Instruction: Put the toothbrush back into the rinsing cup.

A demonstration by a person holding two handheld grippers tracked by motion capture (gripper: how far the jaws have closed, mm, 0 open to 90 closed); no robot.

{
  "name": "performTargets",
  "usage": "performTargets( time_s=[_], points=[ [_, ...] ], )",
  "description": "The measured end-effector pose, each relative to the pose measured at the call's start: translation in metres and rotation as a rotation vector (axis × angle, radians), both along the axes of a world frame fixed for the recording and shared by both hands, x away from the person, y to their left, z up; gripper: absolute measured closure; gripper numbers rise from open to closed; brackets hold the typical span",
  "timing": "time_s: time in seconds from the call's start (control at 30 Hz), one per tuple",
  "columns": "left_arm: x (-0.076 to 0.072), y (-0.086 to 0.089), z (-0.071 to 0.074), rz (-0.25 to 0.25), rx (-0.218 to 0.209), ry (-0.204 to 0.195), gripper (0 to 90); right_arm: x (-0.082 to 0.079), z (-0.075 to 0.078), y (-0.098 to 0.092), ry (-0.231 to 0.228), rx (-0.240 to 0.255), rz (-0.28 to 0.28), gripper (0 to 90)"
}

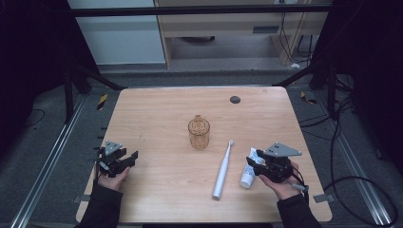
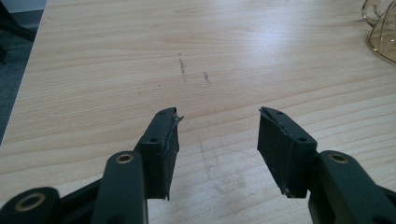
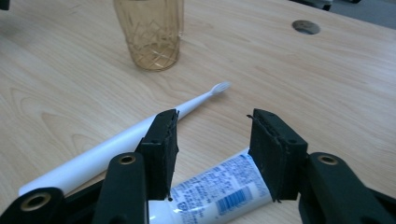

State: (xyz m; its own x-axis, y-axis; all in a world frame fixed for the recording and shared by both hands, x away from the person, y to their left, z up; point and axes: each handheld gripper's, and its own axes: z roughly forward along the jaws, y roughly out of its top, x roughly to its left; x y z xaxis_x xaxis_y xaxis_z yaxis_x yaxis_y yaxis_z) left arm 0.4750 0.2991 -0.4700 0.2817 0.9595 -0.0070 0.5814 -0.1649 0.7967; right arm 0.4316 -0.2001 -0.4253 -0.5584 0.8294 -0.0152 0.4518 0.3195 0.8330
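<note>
Toothpaste (image 1: pixel 249 167) lay flat on the wooden table (image 1: pixel 157 190), toward the person's right, and the right gripper (image 1: pixel 260 166) hovered right over it. In the right gripper view the tube (image 3: pixel 219 191) sat in the gap between the two black jaws, running across and below them, but the pads (image 3: pixel 164 154) stood clear of it with space on either side, so nothing was squeezed; the jaws were parted and the tube was not grasped.

Just beside the tube, on its left, a white toothbrush (image 1: pixel 222 170) rested on the table, its bristle end pointing away from the person toward an amber glass cup (image 1: pixel 198 133). The cup stood upright near the middle of the table, apart from the brush head. From the right gripper's camera the brush (image 3: pixel 126 140) ran diagonally behind the left jaw, with the cup (image 3: pixel 150 32) beyond it.

Over at the table's left edge, well apart from all this, the left gripper (image 1: pixel 124 160) was held in the person's left hand (image 1: pixel 111 179). Its jaws were spread wide above bare wood, holding nothing, with the rim of the cup (image 2: pixel 380 32) at the far right corner of its view.
</note>
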Motion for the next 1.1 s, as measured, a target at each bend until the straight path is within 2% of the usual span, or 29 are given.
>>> performTargets(
  time_s=[0.13,0.3,0.47,0.63,0.83,0.93,1.0,1.03,1.1],
  points=[
    [0.0,-0.001,0.0,-0.006,-0.003,0.011,48.5,0.002,-0.004,0.007,0.009,-0.012,0.015,54.6],
    [-0.001,-0.004,0.001,-0.012,0.016,0.017,50.6,0.006,-0.007,0.017,0.023,-0.009,0.022,60.4],
    [0.0,-0.006,0.0,-0.03,0.026,0.043,56.6,0.012,-0.01,0.028,0.034,-0.011,0.025,65.3],
    [-0.001,-0.007,0.001,-0.037,0.034,0.042,60.2,0.015,-0.014,0.034,0.038,-0.013,0.024,68.6],
    [0.0,-0.009,0.001,-0.056,0.026,0.054,67.0,0.018,-0.023,0.041,0.07,-0.026,0.031,73.8],
    [-0.001,-0.011,0.002,-0.064,0.03,0.053,69.3,0.015,-0.028,0.047,0.102,-0.039,0.063,78.5],
    [-0.001,-0.011,0.002,-0.063,0.028,0.05,69.9,0.014,-0.029,0.049,0.105,-0.042,0.07,79.7],
    [-0.002,-0.011,0.002,-0.065,0.029,0.048,70.9,0.015,-0.032,0.05,0.122,-0.045,0.073,81.5],
    [-0.002,-0.013,0.002,-0.071,0.032,0.053,71.6,0.018,-0.033,0.051,0.127,-0.045,0.062,83.0]
  ],
)
